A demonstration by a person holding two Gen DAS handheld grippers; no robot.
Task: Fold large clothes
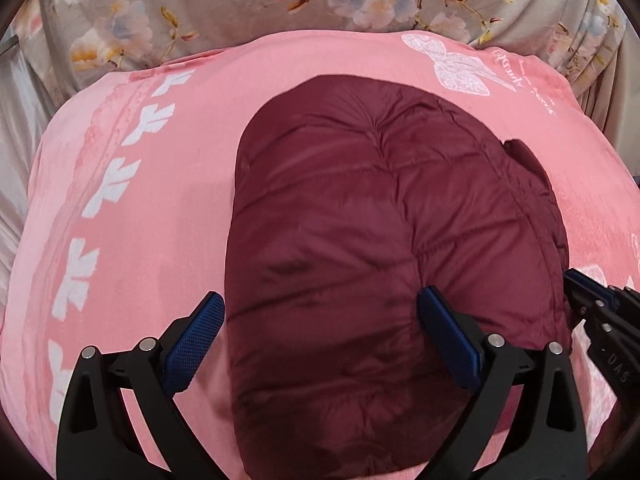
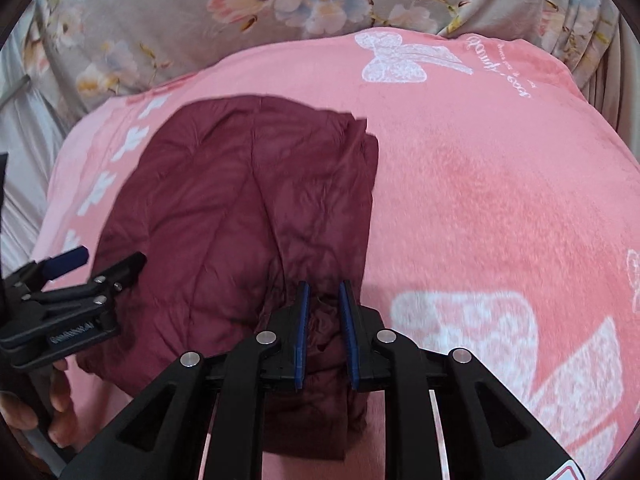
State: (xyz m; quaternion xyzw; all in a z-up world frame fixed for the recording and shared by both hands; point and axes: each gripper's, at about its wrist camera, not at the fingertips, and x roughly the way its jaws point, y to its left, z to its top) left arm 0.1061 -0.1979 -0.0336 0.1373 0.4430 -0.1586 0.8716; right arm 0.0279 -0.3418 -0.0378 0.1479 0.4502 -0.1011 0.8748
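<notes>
Left gripper point(image 1: 320, 334): jaws spread wide, nothing held.
Right gripper point(image 2: 324, 320): jaws slightly parted, jacket point(image 2: 224, 208) fabric between, apparently unpinched.
Advice: near-right edge should be released cleanly, the fold kept square.

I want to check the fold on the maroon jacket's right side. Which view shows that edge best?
The right wrist view: the maroon jacket's layered right edge runs clearly up from the right gripper. The left wrist view shows the jacket's puffy top face well, but that edge is foreshortened at its side.
</notes>
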